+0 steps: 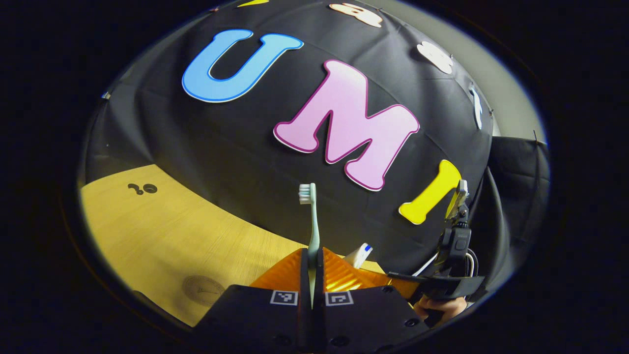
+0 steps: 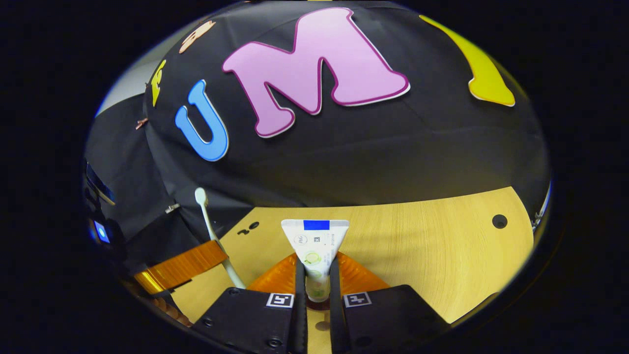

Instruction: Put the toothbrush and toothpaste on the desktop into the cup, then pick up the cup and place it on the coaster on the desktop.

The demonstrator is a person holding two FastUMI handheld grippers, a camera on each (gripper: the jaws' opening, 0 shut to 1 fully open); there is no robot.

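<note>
Wooden desktop (image 2: 432, 246), round hole (image 2: 500, 221), black cloth wall (image 2: 393, 157)

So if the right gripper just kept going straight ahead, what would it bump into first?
Probably the wooden desktop, then the black cloth wall behind it. The toothpaste held in its fingers would touch first, though depth is unclear.

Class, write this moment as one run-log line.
left tongs: shut on toothbrush | right tongs: shut on toothpaste | both lifted above desktop

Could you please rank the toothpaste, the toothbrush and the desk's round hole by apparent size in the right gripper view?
1. Toothpaste, though nearest the camera.
2. Toothbrush, longer but much thinner.
3. Hole.
</note>
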